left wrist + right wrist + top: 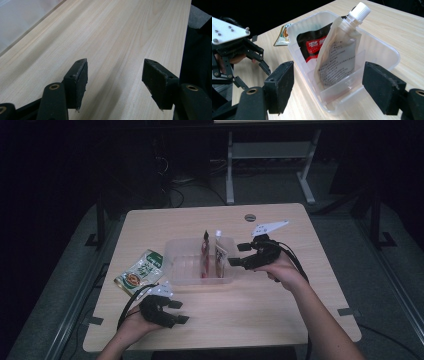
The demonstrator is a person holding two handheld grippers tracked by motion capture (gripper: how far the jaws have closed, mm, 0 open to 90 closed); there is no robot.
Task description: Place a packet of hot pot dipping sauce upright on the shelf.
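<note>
Beside the clear bin (384,53), the right tool (327,87) gapes wide, empty, facing the upright spouted pouch (339,55).

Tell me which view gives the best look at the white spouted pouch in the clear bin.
The right gripper view: the white spouted pouch stands upright, close up, in the clear bin, cap and printed back readable as text. The high view shows it small and edge-on beside a red and black pouch. The left gripper view looks along the bare table.
</note>
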